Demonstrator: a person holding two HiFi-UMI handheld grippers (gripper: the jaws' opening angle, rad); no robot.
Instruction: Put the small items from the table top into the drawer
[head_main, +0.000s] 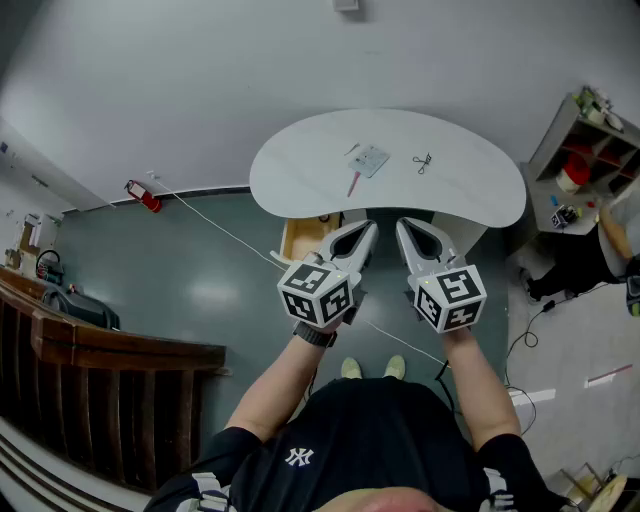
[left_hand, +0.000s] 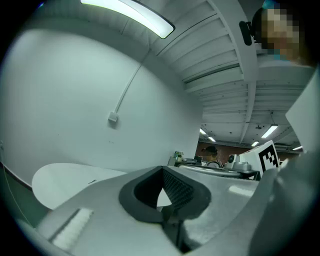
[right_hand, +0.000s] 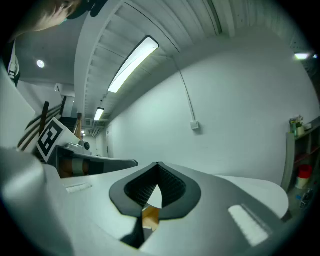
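In the head view, on the white tabletop (head_main: 470, 185): a card (head_main: 369, 160), a red pen (head_main: 353, 184), a small black thing (head_main: 422, 162), well ahead of left gripper (head_main: 368, 232) and right gripper (head_main: 405, 228). In the left gripper view: jaws pressed together, empty. In the right gripper view: jaws pressed together, empty.

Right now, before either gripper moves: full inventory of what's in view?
table: 1, white, curved top, centre
flat packet: 1, pale grey, mid table
pen: 1, red, on the table just in front of the packet
small black item: 1, on the table right of the packet; too small to identify
drawer: 1, light wood, open, under the table's left front
cable: 1, white, across the floor
red object: 1, floor by the left wall
counter: 1, dark wood, far left
shelf unit: 1, grey, far right
second person: 1, dark clothes, beside the shelf
left gripper: jaws shut, empty
right gripper: jaws shut, empty
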